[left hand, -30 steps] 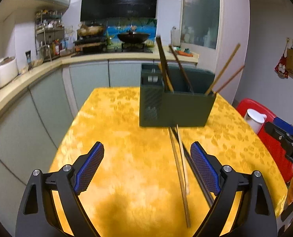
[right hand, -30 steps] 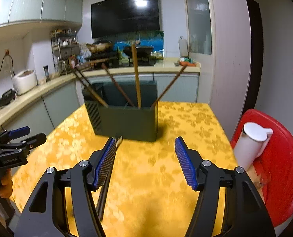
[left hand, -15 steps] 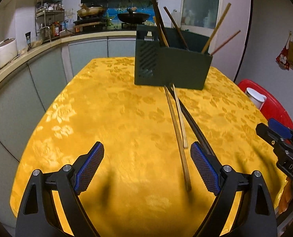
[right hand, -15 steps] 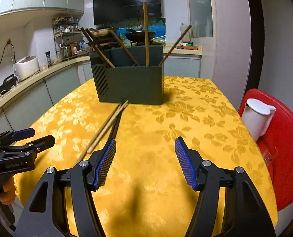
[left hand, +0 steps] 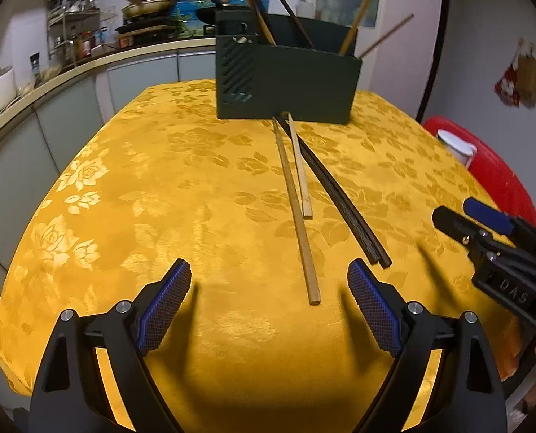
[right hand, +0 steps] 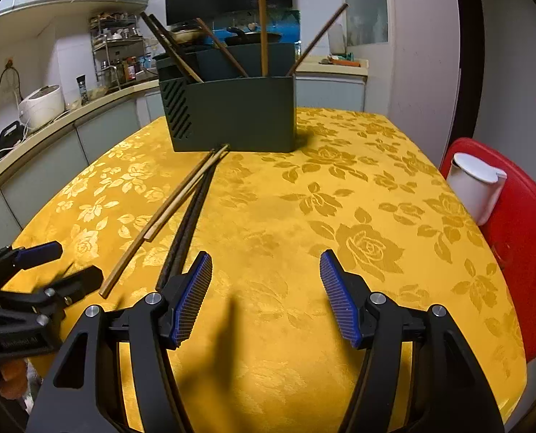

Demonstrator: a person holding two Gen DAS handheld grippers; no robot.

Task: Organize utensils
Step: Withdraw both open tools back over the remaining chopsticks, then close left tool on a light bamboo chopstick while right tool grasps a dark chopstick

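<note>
A dark green utensil holder [left hand: 286, 83] [right hand: 232, 112] stands at the far end of the yellow table, with several chopsticks leaning in it. In front of it lie two light wooden chopsticks [left hand: 297, 209] [right hand: 167, 213] and a pair of black chopsticks [left hand: 340, 198] [right hand: 188, 223], fanning toward me. My left gripper [left hand: 268, 296] hovers open over the cloth, just short of the long wooden chopstick's near end. My right gripper [right hand: 264, 288] is open too, its left finger beside the black pair's near end. Nothing sits between either gripper's fingers.
The table [right hand: 358, 234] carries a yellow rose-patterned cloth. A red chair [right hand: 520, 238] with a white lidded jug [right hand: 473, 191] stands at the right. A kitchen counter [right hand: 69, 119] with a rice cooker curves along the left and back.
Both grippers have sunk toward the table and tilted down, so the holder sits higher and the loose chopsticks are closer. The jaws kept their width.
</note>
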